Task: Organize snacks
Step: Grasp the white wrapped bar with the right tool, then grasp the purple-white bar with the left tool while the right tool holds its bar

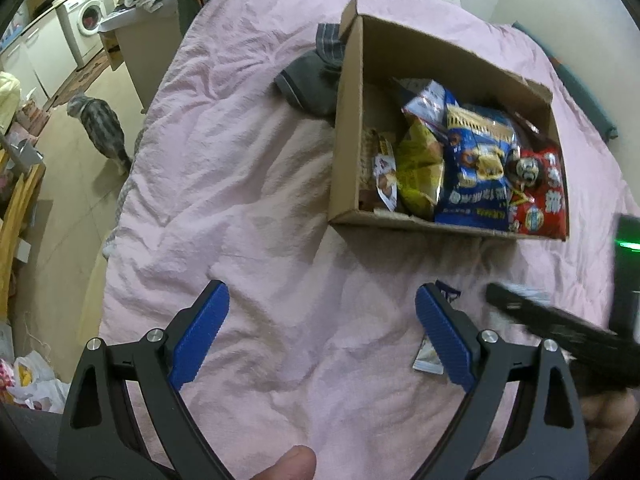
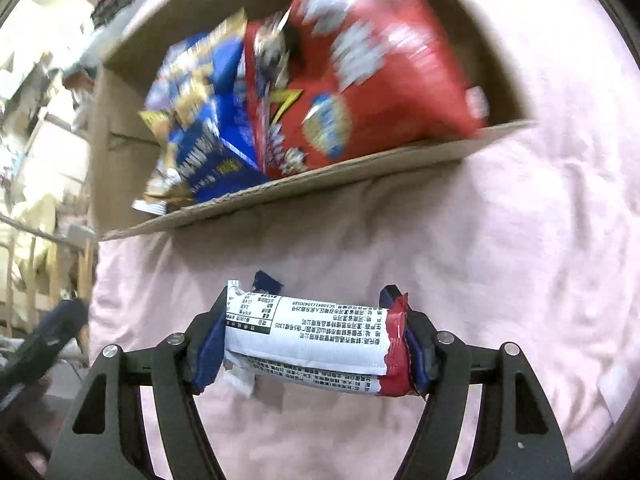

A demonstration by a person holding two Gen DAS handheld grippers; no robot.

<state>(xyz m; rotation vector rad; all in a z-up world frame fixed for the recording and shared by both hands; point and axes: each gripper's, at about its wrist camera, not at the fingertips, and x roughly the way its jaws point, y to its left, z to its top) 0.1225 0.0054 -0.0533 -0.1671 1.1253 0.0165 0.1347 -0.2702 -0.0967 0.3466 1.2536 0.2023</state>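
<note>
- Spreading wide, the pink bed [image 1: 248, 184] leaves bare cover before the cardboard box [image 1: 348, 160].
- Snack bags [image 1: 476, 168] crowd its right end.
- Right hand-held gripper [image 2: 316, 344] clamps a wrapped snack bar [image 2: 320, 344] near the box's front edge.
- Left hand-held gripper [image 1: 320, 332] gapes, holding nothing.

One cardboard box [image 1: 347, 128] on the pink bedspread [image 1: 224, 184]; inside it five snack bags can be made out: one red [image 1: 540, 196], one blue [image 1: 476, 168], one yellow [image 1: 420, 168], one small white-and-brown [image 1: 385, 178], one pale blue behind [image 1: 426, 100]; one wrapped snack bar [image 2: 316, 344]; one small sachet [image 1: 428, 358]; one cat [image 1: 100, 128]; one washing machine [image 1: 86, 20].
</note>
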